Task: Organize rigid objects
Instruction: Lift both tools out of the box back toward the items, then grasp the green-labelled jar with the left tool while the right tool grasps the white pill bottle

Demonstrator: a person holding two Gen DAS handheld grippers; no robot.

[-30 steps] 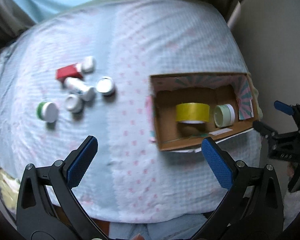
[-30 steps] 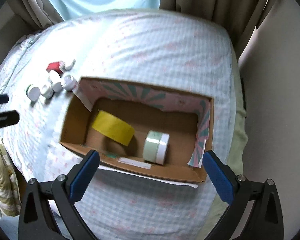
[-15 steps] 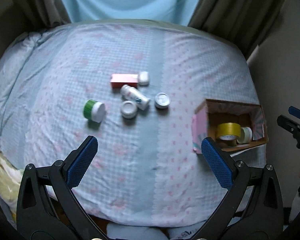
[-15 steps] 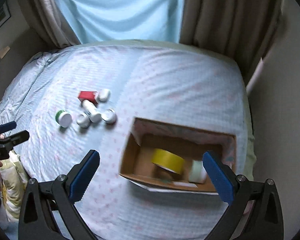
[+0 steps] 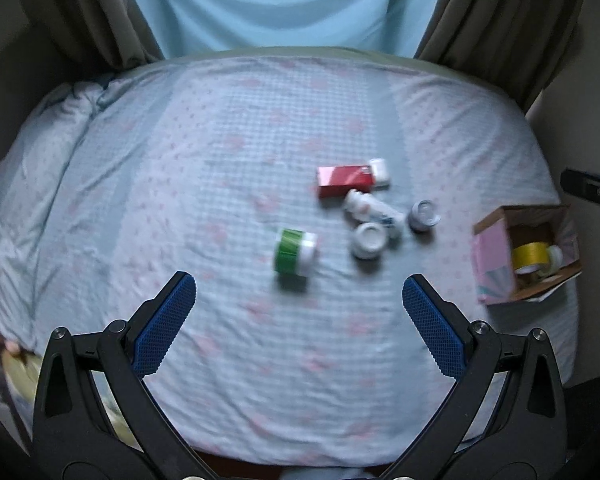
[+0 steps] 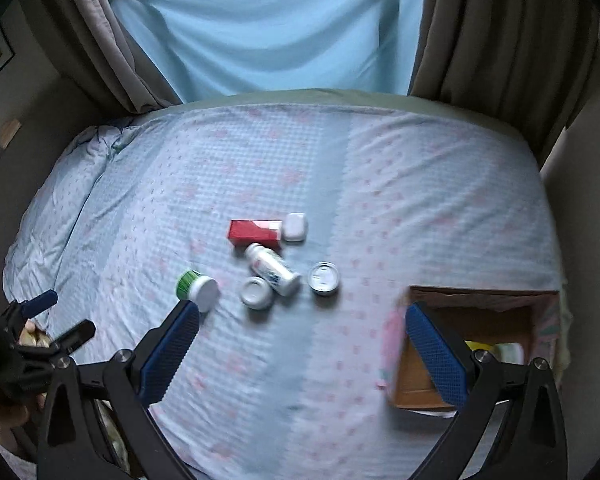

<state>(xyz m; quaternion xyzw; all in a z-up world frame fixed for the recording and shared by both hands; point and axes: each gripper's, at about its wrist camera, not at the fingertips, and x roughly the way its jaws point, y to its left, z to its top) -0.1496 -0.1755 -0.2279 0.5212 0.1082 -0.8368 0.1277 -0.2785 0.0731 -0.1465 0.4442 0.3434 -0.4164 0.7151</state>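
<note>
Red box [image 6: 255, 233], white bottle [image 6: 274, 269] w/ unreadable blue print; both claws [image 5: 299, 308] [image 6: 302, 346] apart, empty.

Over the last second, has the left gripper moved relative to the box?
Yes. It swung left, away from the box and toward the loose containers: the box now sits at the far right of its view, and the green jar lies ahead of the left gripper.

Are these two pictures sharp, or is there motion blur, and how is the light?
Left wrist view: motion blur smears the green jar and red box; the gripper fingers stay sharp. Right wrist view: milder blur, worst at the cardboard box. Both views: dim, bluish light and fisheye bending of the bed edges.
</note>
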